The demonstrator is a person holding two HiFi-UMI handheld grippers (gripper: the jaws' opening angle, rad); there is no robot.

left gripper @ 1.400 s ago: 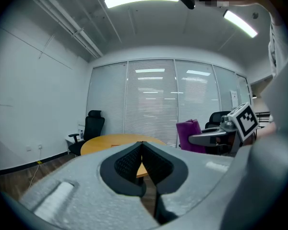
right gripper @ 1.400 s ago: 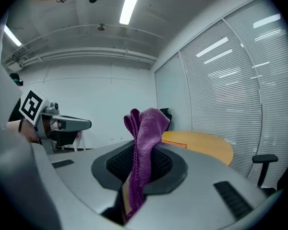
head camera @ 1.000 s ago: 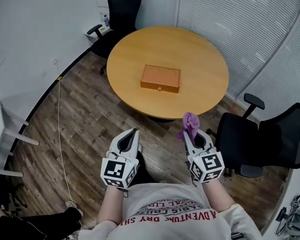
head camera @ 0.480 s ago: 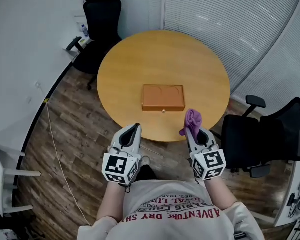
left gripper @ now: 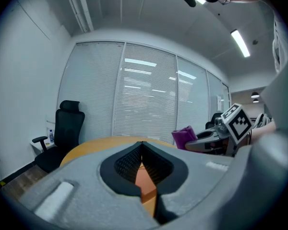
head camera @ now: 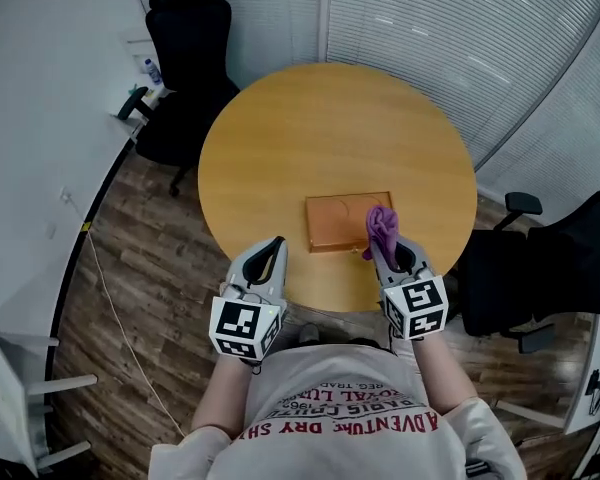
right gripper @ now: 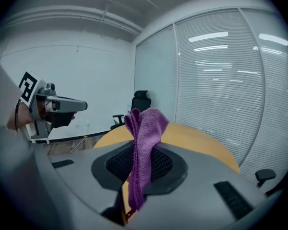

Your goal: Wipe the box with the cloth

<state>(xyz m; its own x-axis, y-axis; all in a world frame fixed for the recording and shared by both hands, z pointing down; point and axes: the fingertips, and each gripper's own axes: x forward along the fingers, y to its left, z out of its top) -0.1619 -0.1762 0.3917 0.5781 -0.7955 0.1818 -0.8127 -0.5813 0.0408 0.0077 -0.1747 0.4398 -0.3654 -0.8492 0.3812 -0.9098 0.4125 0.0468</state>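
A flat orange box (head camera: 335, 222) lies on the near part of a round wooden table (head camera: 320, 128). My right gripper (head camera: 384, 249) is shut on a purple cloth (head camera: 382, 226), which stands up from the jaws over the box's right end. In the right gripper view the cloth (right gripper: 144, 143) hangs clamped between the jaws. My left gripper (head camera: 275, 241) is shut and empty at the table's near edge, left of the box. Through its jaws a strip of the box (left gripper: 145, 183) shows. Whether the cloth touches the box cannot be told.
A black office chair (head camera: 185, 58) stands at the table's far left, another (head camera: 545, 268) at the right. Slatted blinds (head camera: 460, 38) run behind the table. A cable (head camera: 110, 303) trails on the wood floor at the left. A bottle (head camera: 153, 70) sits on a side desk.
The person has stepped up to the table. Both grippers moved forward from over the floor to the table's near edge, and the cloth now stands over the box's right end.
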